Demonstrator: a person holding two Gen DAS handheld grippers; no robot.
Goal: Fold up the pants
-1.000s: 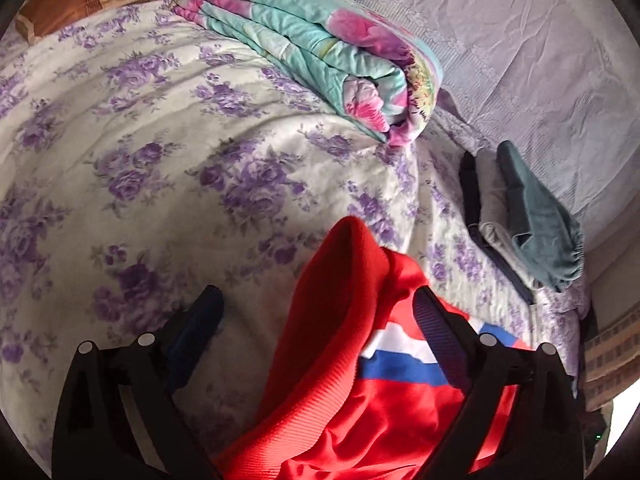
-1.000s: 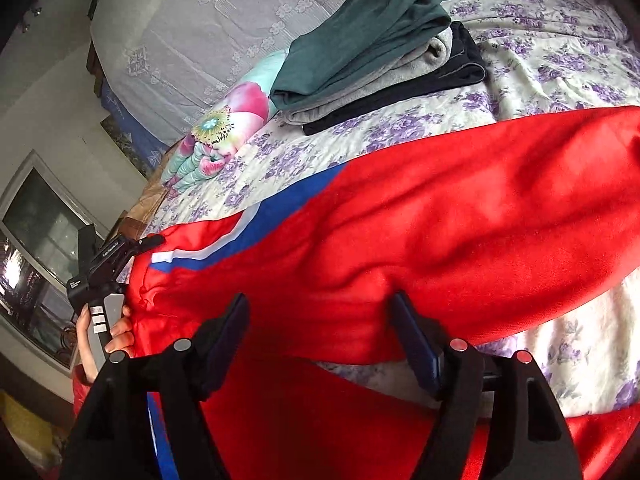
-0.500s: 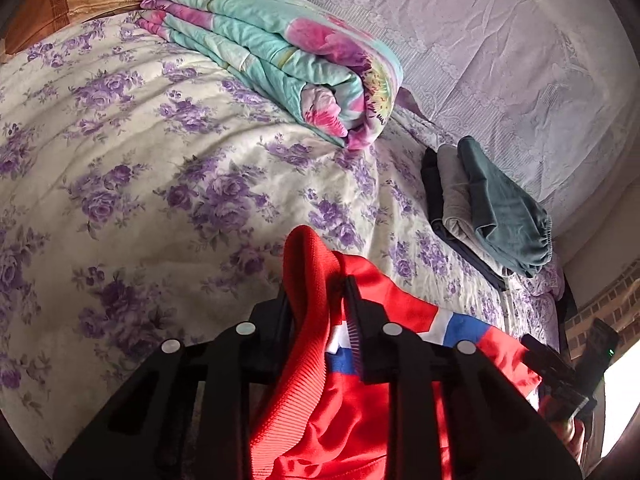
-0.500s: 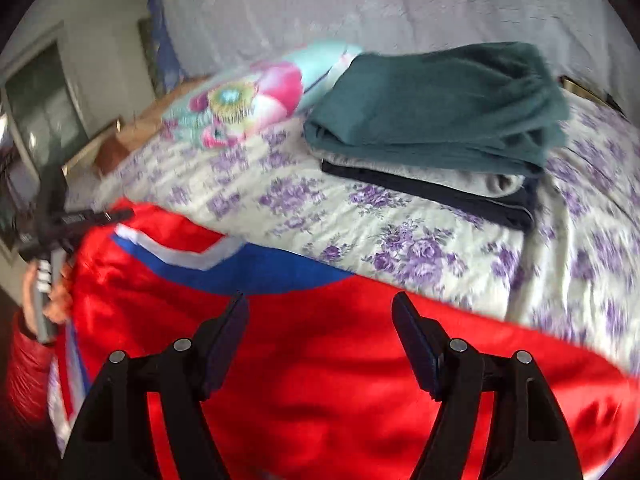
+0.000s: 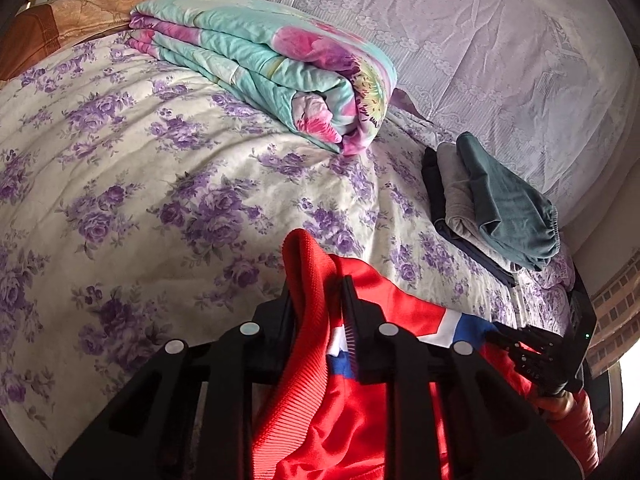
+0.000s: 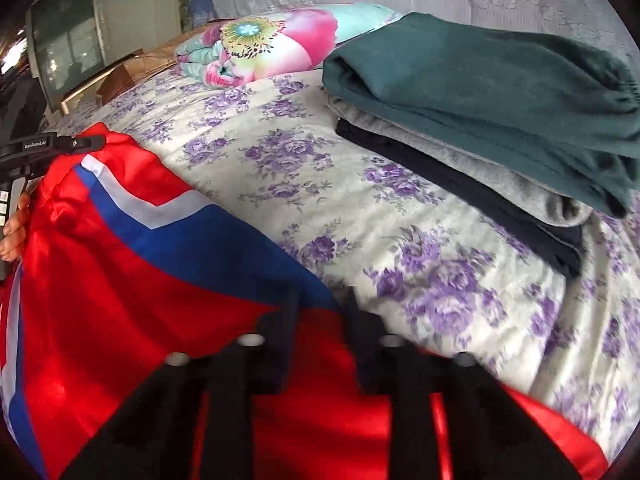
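Comparing with a second ago: left gripper point(image 5: 318, 300), then open, now clenches the red pants point(image 5: 360, 412) by the ribbed band. Right gripper point(image 6: 320, 308), open half a second ago, now grips red cloth near the bed's point(image 5: 120, 184) front edge; both ends held, so lifting to fold looks possible.

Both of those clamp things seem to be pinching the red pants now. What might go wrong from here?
The left gripper pinches only the ribbed edge of the red pants, so that thin hold may slip when lifted. The right gripper is blurred in its view, so its hold is hard to judge. The folded clothes stack lies close by on the bed; swinging fabric might knock it askew.
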